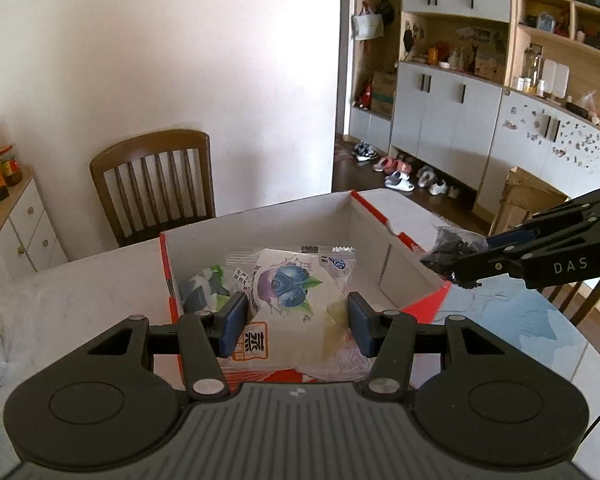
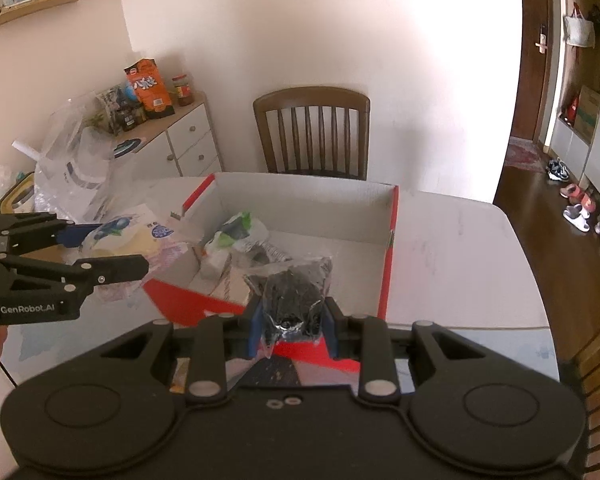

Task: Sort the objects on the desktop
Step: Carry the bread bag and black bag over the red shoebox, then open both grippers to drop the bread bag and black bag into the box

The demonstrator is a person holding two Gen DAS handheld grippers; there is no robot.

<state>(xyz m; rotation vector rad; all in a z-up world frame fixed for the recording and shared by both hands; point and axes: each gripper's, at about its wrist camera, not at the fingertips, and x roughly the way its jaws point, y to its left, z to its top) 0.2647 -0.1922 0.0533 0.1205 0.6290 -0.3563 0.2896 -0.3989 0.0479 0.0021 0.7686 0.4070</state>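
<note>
Looking along the left gripper (image 1: 297,322) at lower centre of the left wrist view, its blue pads clamp a blueberry packet (image 1: 290,300) by both sides, held over the near edge of the box (image 1: 260,236). The red-and-white box sits mid-frame on the table (image 1: 80,292); a green-and-white packet (image 1: 204,288) lies inside at left. At right edge, the right gripper (image 1: 466,266) pinches a dark bag (image 1: 454,246) above the box's right wall. A chair (image 1: 154,184) stands behind.

From the right wrist view, the right gripper (image 2: 292,326) at lower centre is closed on the dark bag (image 2: 294,292), over the box's (image 2: 300,196) near wall. At left edge, the left gripper (image 2: 104,246) holds the blueberry packet (image 2: 136,236) beside the box's left wall.
</note>
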